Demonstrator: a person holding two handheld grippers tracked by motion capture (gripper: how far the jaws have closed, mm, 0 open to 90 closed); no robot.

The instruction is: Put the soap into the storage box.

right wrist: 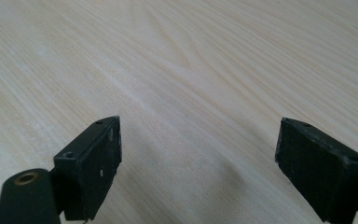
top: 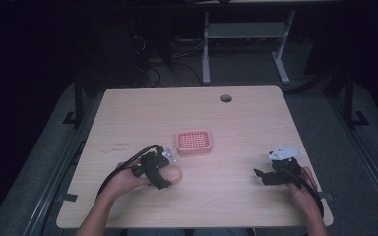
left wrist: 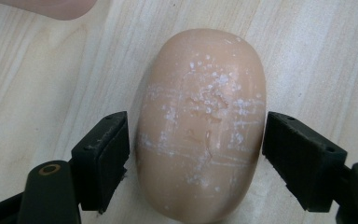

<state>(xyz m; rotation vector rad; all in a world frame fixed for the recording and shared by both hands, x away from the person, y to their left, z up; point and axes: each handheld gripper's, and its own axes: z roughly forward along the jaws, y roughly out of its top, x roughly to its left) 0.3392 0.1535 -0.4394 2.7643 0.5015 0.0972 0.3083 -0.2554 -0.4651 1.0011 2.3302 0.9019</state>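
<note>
A tan oval soap bar (left wrist: 200,121), flecked with white, lies flat on the wooden table (top: 236,118). My left gripper (left wrist: 196,158) is open, with one jaw on each side of the bar; there is a narrow gap at the left jaw and almost none at the right. In the high view the left gripper (top: 158,173) sits over the soap bar (top: 174,174) near the table's front left. A pink slotted soap dish (top: 193,142) stands just beyond it. My right gripper (right wrist: 198,163) is open over bare wood, and the high view shows the right gripper (top: 264,177) at the front right.
A round cable hole (top: 226,98) is in the table near its far edge. The corner of the pink dish (left wrist: 51,7) reaches into the top left of the left gripper view. Beyond the table stands a white desk frame (top: 246,44) on a dark floor.
</note>
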